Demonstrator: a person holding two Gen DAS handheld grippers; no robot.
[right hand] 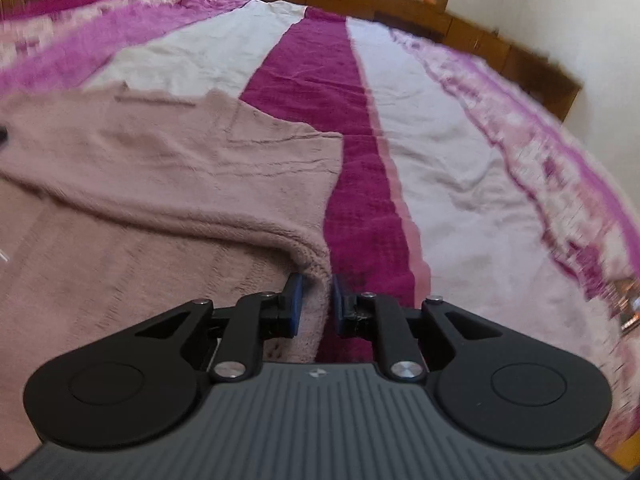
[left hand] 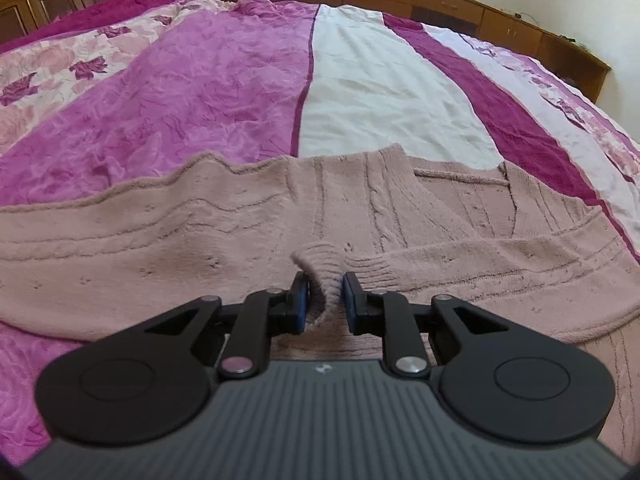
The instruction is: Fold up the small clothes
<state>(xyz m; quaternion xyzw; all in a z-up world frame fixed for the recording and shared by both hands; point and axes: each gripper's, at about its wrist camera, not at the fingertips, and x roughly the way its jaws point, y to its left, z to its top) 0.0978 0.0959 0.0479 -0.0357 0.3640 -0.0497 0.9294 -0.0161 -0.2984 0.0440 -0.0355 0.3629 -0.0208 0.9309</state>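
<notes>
A dusty-pink knitted sweater [left hand: 180,240] lies spread across the bed, its neckline toward the right. My left gripper [left hand: 326,300] is shut on a ribbed cuff [left hand: 322,268], which stands up pinched between the blue pads. In the right wrist view the same sweater [right hand: 140,184] fills the left half, with a folded edge running down to my right gripper [right hand: 317,300]. That rounded fold sits between the right gripper's pads and looks gripped. The right view is blurred by motion. A dark tip of the other gripper shows at the far left edge.
The bed carries a plush bedspread [left hand: 380,100] striped in pink, white and magenta with floral borders [right hand: 560,200]. Wooden cabinets [left hand: 460,4] run along the far side, under a window with soft toys. A white wall rises at the right.
</notes>
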